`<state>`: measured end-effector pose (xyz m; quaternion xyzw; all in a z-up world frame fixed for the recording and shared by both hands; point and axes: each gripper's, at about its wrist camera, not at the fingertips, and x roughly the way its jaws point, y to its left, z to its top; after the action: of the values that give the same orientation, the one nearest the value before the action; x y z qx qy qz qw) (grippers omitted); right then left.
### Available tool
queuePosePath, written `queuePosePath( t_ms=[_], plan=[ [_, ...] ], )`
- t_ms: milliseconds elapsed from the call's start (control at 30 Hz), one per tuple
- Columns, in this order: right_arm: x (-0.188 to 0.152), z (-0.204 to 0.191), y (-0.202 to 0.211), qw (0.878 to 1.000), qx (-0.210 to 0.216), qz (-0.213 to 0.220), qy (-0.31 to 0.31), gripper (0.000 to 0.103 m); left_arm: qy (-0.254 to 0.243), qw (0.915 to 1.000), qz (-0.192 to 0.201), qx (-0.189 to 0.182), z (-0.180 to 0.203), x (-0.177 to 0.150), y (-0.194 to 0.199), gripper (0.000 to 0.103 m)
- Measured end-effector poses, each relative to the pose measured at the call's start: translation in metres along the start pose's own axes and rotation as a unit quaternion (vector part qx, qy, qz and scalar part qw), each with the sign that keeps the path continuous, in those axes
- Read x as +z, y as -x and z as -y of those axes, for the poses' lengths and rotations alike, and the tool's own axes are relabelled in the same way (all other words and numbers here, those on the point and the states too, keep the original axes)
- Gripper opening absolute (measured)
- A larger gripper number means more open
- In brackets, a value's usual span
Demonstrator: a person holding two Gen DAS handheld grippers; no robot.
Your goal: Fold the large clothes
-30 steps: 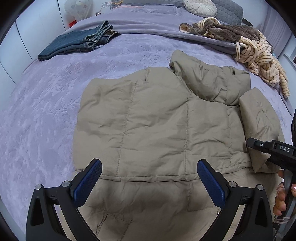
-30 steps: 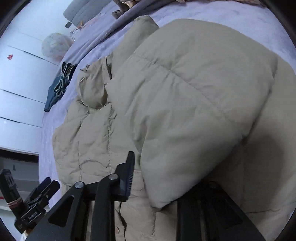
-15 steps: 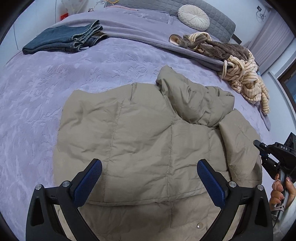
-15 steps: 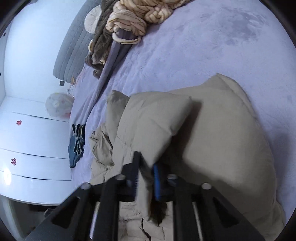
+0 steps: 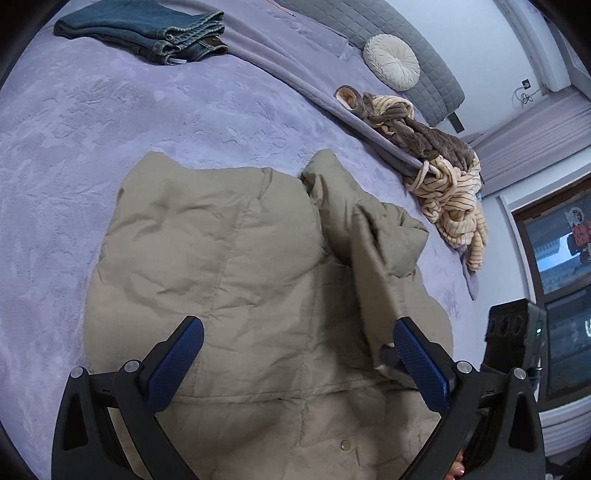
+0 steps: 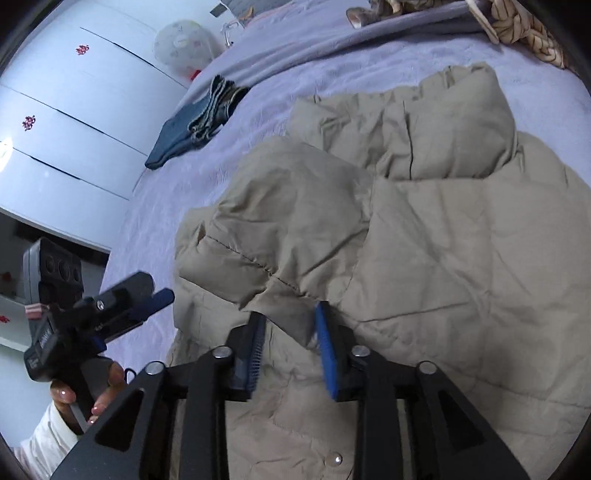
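Jacket (image 5: pixel 258 280), a khaki quilted puffer, lies spread on the lavender bed (image 5: pixel 110 147), its hood (image 6: pixel 443 129) bunched at the far end and one sleeve (image 6: pixel 288 221) folded across the body. A snap button (image 6: pixel 337 459) shows near the closer hem.

The right gripper (image 6: pixel 290 343) hangs over that sleeve with its blue fingers (image 6: pixel 328 354) about half apart; they have just been opening, a fold of the sleeve stands between them, and the pads do not press it. The left gripper (image 5: pixel 295 354) hovers above the jacket's lower half, fingers (image 5: pixel 177 354) spread wide and holding nothing. A hand (image 6: pixel 92 398) in a white sleeve grips the left gripper's handle.

Farther out on the bed, folded jeans (image 5: pixel 147 29) lie near the far side, a heap of striped and brown clothes (image 5: pixel 436 162) sits by the turned-back blanket edge, and a round cream cushion (image 5: pixel 392 62) leans on the grey headboard (image 5: pixel 436 70). No containers are visible.
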<state>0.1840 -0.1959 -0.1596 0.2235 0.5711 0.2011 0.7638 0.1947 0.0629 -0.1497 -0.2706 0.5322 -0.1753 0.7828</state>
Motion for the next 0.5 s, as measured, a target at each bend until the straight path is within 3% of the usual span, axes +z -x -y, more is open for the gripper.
queuePosePath(
  t_ms=[33,167,267,333,367,400,433,467,500],
  plan=[
    [-0.007,0.004,0.003,1.000,0.010,-0.005,-0.008,0.059,0.000,1.0000,-0.004,-0.009,0.001,0.001,-0.003,0.103],
    [-0.035,0.036,0.028,0.998,0.030,-0.007,-0.057,0.060,-0.001,0.9994,-0.026,-0.022,0.006,0.002,-0.024,0.103],
    [-0.062,0.075,0.048,0.996,0.013,-0.011,-0.090,0.057,-0.003,0.9988,-0.046,-0.018,0.009,0.002,-0.048,0.103],
    [-0.078,0.098,0.058,0.995,-0.016,-0.015,-0.100,0.028,-0.007,0.9982,-0.059,-0.007,0.012,0.001,-0.065,0.102],
    [-0.083,0.111,0.060,0.993,-0.035,-0.019,-0.108,0.024,-0.010,0.9978,-0.065,-0.001,0.015,0.000,-0.074,0.098],
    [-0.087,0.122,0.064,0.992,-0.053,-0.016,-0.116,0.018,-0.016,0.9970,-0.076,-0.001,0.020,-0.001,-0.083,0.075],
    [-0.092,0.133,0.069,0.991,-0.067,-0.008,-0.118,0.013,-0.020,0.9952,-0.095,-0.005,0.024,-0.002,-0.094,0.037],
    [-0.092,0.141,0.074,0.989,-0.087,0.002,-0.118,0.012,-0.020,0.9933,-0.114,-0.006,0.028,-0.004,-0.103,0.019],
    [-0.092,0.147,0.079,0.988,-0.107,0.012,-0.114,0.011,-0.020,0.9922,-0.123,-0.002,0.032,-0.005,-0.107,0.010]
  ],
)
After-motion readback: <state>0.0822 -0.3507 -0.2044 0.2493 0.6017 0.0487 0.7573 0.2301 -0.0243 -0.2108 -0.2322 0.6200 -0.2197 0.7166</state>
